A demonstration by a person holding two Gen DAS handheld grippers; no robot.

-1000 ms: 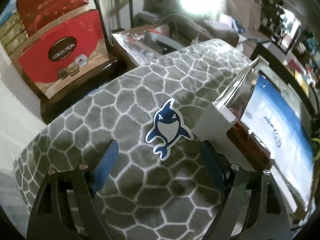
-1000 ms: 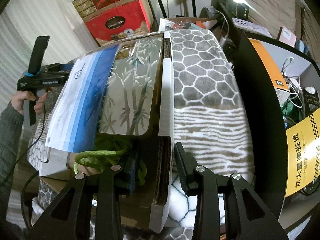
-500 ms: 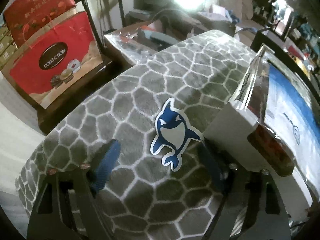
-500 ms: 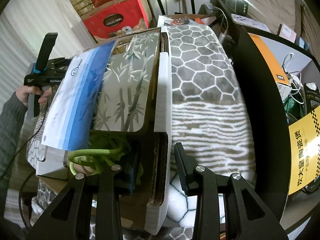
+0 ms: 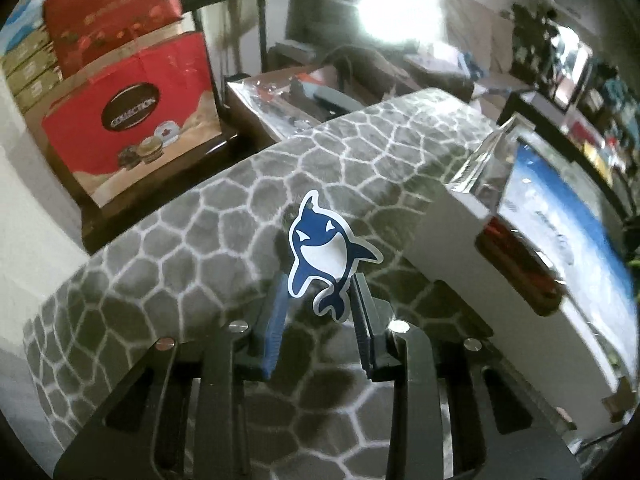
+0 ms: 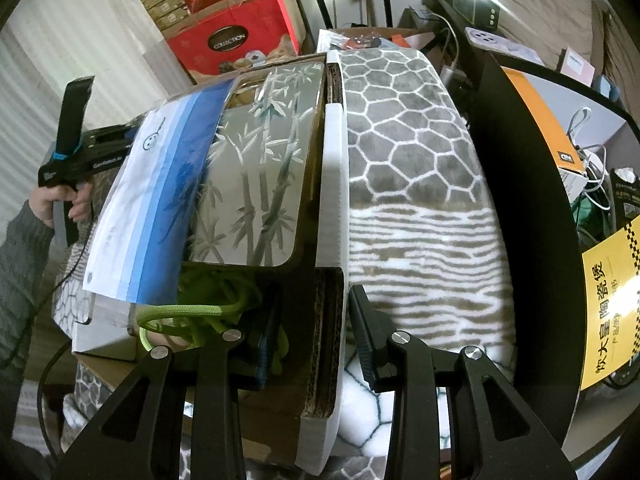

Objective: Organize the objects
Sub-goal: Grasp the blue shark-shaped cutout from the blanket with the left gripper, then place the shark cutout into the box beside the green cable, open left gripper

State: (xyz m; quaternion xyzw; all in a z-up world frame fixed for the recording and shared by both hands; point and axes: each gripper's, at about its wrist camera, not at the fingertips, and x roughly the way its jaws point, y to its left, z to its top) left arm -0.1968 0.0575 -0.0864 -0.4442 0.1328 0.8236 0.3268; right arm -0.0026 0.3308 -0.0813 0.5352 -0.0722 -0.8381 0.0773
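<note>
A blue and white shark cutout [image 5: 326, 252] stands between the blue pads of my left gripper [image 5: 320, 316], which is shut on its lower part and holds it above the grey hexagon-patterned blanket [image 5: 200, 248]. My right gripper [image 6: 310, 336] is shut on the wall of a white cardboard box [image 6: 334, 216]. The box holds a bamboo-printed silver sheet [image 6: 260, 164], a blue striped paper [image 6: 160, 196] and green cord [image 6: 200, 312]. The box also shows in the left wrist view [image 5: 452, 236]. The left gripper's handle [image 6: 80, 156] shows in the right wrist view.
Red gift boxes [image 5: 132, 116] stand behind the blanket at the left. A carton with plastic-wrapped items [image 5: 288, 100] sits beyond the blanket. A black curved desk edge [image 6: 516, 184] runs along the right, with an orange box [image 6: 540, 120] and cables behind it.
My left gripper has closed from wide open onto the shark cutout and lifted it off the blanket. The right gripper has stayed on the box wall.
</note>
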